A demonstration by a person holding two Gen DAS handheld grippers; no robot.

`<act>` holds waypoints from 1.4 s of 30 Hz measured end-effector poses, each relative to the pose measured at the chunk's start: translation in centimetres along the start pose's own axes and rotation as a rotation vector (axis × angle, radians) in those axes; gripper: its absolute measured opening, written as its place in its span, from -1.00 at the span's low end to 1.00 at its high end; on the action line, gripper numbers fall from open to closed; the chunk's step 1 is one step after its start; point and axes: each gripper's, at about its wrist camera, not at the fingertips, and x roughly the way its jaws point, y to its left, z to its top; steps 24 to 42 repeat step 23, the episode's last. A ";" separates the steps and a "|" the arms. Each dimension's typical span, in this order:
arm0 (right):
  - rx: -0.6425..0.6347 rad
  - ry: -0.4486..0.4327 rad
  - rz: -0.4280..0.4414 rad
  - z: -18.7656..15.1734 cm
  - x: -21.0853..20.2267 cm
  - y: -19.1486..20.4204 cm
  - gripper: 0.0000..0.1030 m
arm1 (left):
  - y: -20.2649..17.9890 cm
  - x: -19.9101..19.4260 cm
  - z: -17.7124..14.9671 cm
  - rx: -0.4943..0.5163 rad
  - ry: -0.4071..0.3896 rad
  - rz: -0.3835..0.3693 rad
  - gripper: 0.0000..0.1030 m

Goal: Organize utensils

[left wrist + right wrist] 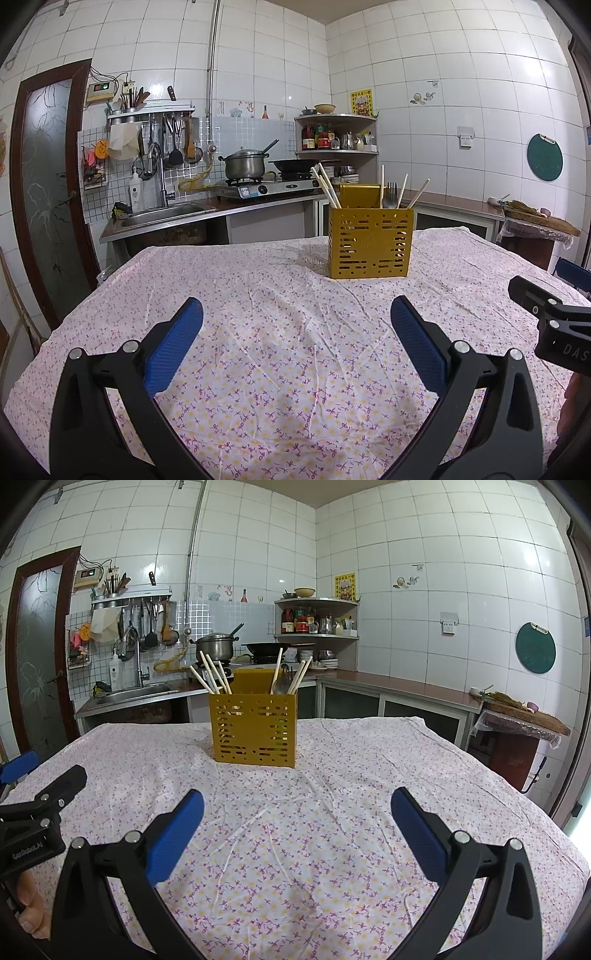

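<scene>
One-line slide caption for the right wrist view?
Right gripper open above the floral tablecloth, facing the yellow utensil holder with chopsticks upright.

- Your utensil holder (370,242) stands on the table (258,332) toward its far edge.
- Chopsticks (327,186) lean in its left compartment, fork (389,197) in its right.

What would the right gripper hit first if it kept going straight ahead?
Probably the yellow utensil holder, slightly left of centre between the open right gripper fingers. Only bare tablecloth lies before it; depth is unclear.
</scene>
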 end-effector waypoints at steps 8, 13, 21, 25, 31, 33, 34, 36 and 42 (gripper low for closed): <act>0.001 0.006 -0.001 0.0 0.0 0.1 0.92 | 0.0 0.1 -0.2 0.005 0.004 0.002 0.91; 0.001 0.005 -0.001 0.1 -0.1 0.0 0.92 | -0.2 0.1 -0.2 0.008 0.001 0.008 0.91; 0.000 0.009 -0.001 0.1 -0.1 0.0 0.92 | 0.1 0.3 -0.2 -0.008 0.018 -0.008 0.91; 0.001 0.008 -0.001 0.1 -0.1 0.0 0.92 | 0.2 0.3 -0.2 -0.011 0.020 -0.010 0.91; 0.001 0.008 -0.001 0.1 -0.1 0.0 0.92 | 0.2 0.3 -0.2 -0.011 0.020 -0.010 0.91; 0.001 0.008 -0.001 0.1 -0.1 0.0 0.92 | 0.2 0.3 -0.2 -0.011 0.020 -0.010 0.91; 0.001 0.008 -0.001 0.1 -0.1 0.0 0.92 | 0.2 0.3 -0.2 -0.011 0.020 -0.010 0.91; 0.001 0.008 -0.001 0.1 -0.1 0.0 0.92 | 0.2 0.3 -0.2 -0.011 0.020 -0.010 0.91; 0.001 0.008 -0.001 0.1 -0.1 0.0 0.92 | 0.2 0.3 -0.2 -0.011 0.020 -0.010 0.91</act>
